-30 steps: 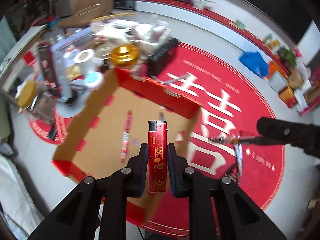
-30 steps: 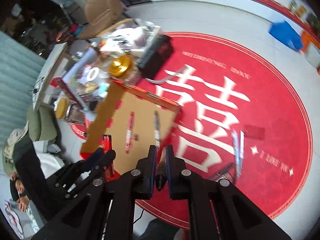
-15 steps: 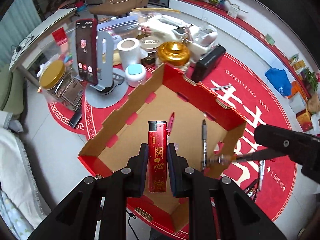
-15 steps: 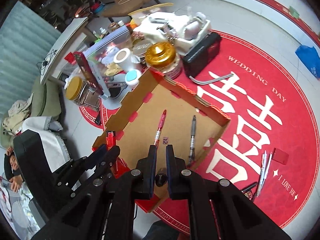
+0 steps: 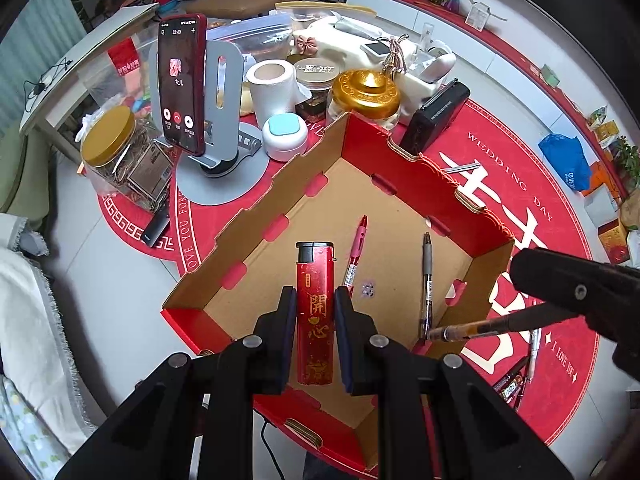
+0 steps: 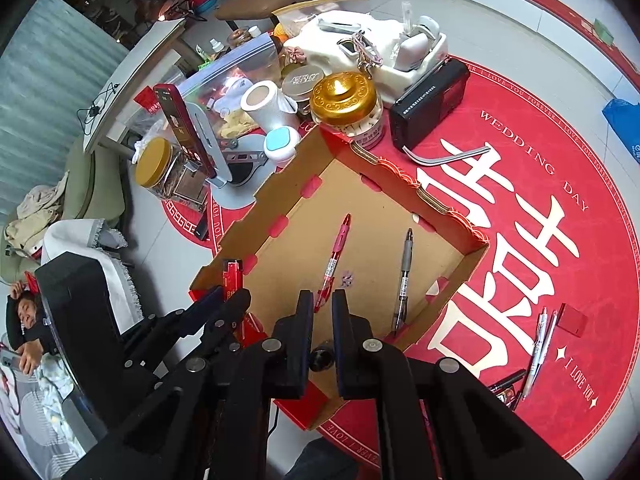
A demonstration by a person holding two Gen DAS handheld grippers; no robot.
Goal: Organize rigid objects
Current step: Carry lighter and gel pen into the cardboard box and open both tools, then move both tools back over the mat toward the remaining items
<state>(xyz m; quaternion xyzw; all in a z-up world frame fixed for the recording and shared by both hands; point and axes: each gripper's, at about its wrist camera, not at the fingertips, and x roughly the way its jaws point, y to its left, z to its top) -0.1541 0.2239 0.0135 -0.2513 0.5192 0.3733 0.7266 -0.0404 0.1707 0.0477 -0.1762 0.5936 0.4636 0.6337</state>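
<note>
A red round mat (image 5: 540, 184) with white characters is spread over a pale tiled floor (image 5: 112, 264), and an open cardboard box (image 5: 256, 208) is set on it. A red pen (image 6: 335, 259) and a grey pen (image 6: 403, 276) are laid apart on the box bottom. More pens (image 6: 538, 344) are left on the mat to the right, outside the box. Beyond the box, a gold-lidded jar (image 5: 366, 90), a black radio (image 5: 434, 120), a paper roll (image 5: 272, 88) and a phone (image 5: 182, 80) on a stand are crowded together. A person at the left edge of the right view is cut off.

The left gripper (image 5: 316, 304) is clamped on a red lighter (image 5: 314, 312), held upright over the box's near part. The right gripper (image 6: 322, 312) is pinched narrow on a dark pen (image 5: 492, 324), seen end-on in its own view; the tip is held over the box's right corner.
</note>
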